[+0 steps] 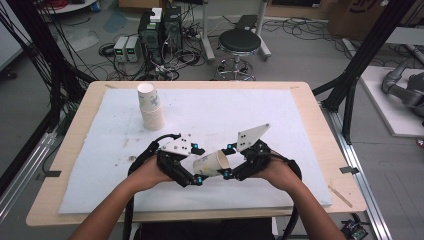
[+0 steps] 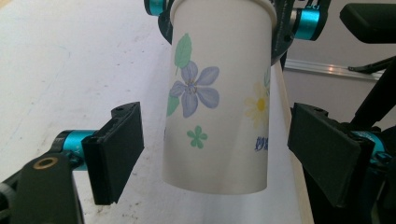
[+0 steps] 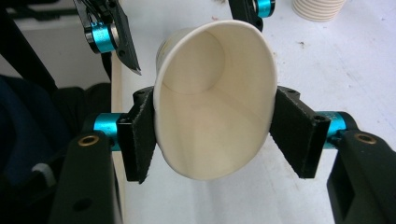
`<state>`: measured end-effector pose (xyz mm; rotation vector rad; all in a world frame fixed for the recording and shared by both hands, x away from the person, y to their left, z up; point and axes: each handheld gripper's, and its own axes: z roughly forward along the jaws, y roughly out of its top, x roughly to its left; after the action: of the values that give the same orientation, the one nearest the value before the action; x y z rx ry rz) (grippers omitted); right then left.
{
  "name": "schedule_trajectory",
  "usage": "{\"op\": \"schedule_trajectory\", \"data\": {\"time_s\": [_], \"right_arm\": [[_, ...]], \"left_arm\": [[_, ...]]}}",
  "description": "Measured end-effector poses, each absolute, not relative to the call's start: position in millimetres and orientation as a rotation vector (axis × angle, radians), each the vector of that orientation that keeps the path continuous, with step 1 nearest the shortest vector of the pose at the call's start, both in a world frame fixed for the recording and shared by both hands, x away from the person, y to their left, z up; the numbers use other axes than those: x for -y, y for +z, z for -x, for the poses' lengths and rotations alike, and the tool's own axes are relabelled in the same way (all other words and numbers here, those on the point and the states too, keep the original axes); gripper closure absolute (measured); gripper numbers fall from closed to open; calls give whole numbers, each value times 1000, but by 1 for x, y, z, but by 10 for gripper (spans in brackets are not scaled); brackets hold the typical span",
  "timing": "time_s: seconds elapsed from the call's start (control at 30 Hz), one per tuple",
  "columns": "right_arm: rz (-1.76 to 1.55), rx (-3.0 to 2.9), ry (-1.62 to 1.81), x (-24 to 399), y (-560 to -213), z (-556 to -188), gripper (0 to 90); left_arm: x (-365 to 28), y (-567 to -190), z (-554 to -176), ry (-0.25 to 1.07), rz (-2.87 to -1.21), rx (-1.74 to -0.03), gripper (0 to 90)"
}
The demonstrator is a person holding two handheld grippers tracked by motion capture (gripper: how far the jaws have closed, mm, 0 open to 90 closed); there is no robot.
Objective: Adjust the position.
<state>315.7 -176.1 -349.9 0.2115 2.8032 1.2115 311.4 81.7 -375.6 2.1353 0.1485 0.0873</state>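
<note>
A white paper cup (image 1: 212,162) printed with flowers lies on its side in the air between both hands, over the near part of the white mat (image 1: 260,115). My right gripper (image 1: 229,160) is shut on the cup's rim; in the right gripper view the cup's mouth (image 3: 215,116) is squeezed oval between the right gripper's (image 3: 215,135) two pads. My left gripper (image 2: 219,154) stands open around the cup's base end (image 2: 219,107), with a gap showing on each side between pad and cup wall. In the high view the left gripper (image 1: 198,165) sits left of the cup.
A stack of upturned paper cups (image 1: 150,107) stands at the mat's far left, also seen as a stack (image 3: 320,9) in the right gripper view. The wooden table edge (image 1: 320,120) frames the mat. A stool (image 1: 240,45) and electronics sit on the floor beyond.
</note>
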Motion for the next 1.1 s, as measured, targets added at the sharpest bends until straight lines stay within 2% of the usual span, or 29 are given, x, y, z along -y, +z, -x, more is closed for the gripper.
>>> {"op": "schedule_trajectory", "data": {"time_s": [0.63,1.1], "right_arm": [[-115,-2858,970,153,-343,-316,365],[-54,-2878,835,138,-343,-314,365]], "left_arm": [[-75,-383,-312,107,-2250,-146,195],[-70,-386,-315,89,-2289,-141,277]]}}
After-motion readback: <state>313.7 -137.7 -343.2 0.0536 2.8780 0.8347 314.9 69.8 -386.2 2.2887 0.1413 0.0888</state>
